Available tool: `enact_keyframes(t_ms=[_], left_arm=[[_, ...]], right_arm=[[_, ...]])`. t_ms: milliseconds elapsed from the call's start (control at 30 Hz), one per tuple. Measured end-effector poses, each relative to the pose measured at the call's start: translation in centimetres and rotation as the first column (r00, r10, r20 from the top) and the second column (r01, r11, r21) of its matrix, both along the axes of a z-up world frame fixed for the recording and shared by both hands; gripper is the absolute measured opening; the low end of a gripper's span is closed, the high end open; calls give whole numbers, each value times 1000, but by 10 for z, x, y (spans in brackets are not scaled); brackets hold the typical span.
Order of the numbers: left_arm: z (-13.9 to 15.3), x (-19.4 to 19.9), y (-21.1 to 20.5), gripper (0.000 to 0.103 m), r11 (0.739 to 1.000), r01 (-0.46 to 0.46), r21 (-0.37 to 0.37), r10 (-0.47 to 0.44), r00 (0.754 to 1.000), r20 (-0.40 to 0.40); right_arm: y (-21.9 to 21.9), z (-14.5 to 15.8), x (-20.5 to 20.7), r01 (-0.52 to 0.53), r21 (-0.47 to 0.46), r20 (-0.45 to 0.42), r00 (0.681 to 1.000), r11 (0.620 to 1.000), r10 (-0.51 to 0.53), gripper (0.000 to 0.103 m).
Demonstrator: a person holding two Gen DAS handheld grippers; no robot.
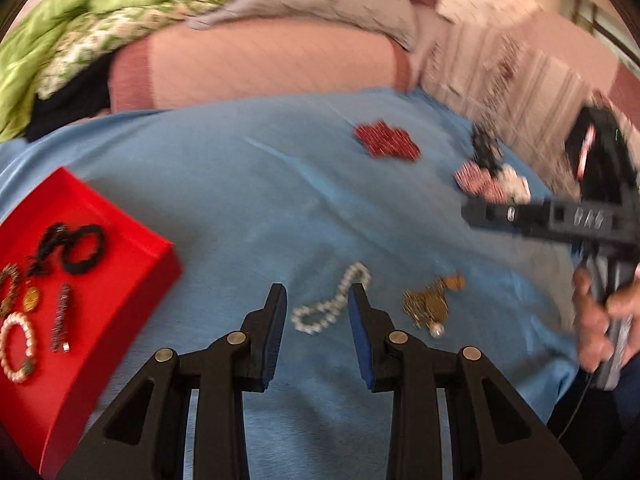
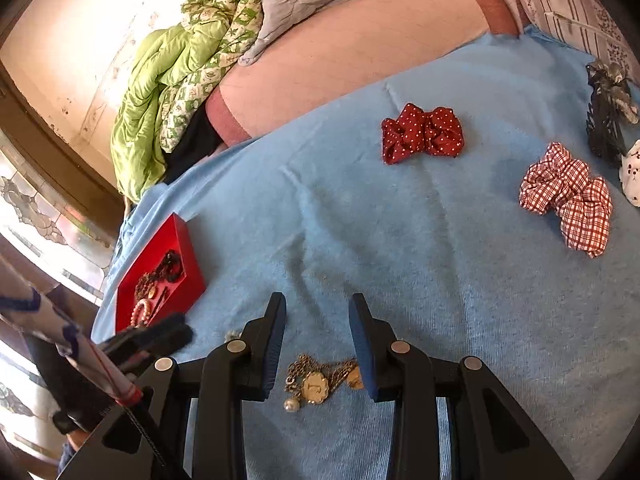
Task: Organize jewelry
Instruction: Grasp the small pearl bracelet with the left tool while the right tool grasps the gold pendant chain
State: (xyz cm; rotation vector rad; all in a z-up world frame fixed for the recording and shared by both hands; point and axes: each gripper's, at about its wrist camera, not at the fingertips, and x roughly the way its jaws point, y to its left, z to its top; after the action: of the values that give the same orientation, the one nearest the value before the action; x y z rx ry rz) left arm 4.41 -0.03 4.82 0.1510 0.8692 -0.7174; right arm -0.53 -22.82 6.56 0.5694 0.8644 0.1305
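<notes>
1. Blue bedspread [image 2: 400, 240]; red tray [image 1: 120, 280] at left.
2. Left gripper [image 1: 317, 304]: parted, empty; pearl bracelet [image 1: 332, 306] between fingertips, lying diagonally.
3. Right gripper [image 2: 317, 314]: parted, empty; gold necklace [image 2: 320, 380] between its jaws.

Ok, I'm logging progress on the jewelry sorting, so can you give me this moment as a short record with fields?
surface: blue blanket
container: red tray, already holding several pieces
in tray: black bracelet, pearl bracelet
still loose: white bead bracelet, gold necklace
left claw: open, over the white bead bracelet
right claw: open, over the gold necklace
other items: red dotted scrunchie, checked scrunchie
</notes>
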Motion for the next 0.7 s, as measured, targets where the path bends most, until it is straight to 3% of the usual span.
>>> enact_keyframes(t_ms=[233,300,433,467,500,700], left_arm=[[-24,-5,-31,30,992,85,92,-83,996,-27],[-31,-4,-41,30,986,64,155,-66,998,5],[-34,-1,-49,27,980,25,198,-37,998,60],[-35,3,-48,8,980,3,201,-14,998,57],[-36,7,-47,5,980,-23,200,14,999,48],[-13,19,-26,5,991,-107,74,103,993,55]], right_arm=[[-3,1,-8,-19,-25,-15,1000,1000,18,35],[-6,-1,-9,-17,-24,-25,1000,1000,16,35],[-9,-2,-11,-23,-26,-41,999,999,21,35],[-9,-3,-11,-25,-33,-47,999,999,23,35],[-8,-4,-11,-28,-39,-55,998,999,26,35],[-1,-15,-12,-61,-61,-119,991,996,54,35]])
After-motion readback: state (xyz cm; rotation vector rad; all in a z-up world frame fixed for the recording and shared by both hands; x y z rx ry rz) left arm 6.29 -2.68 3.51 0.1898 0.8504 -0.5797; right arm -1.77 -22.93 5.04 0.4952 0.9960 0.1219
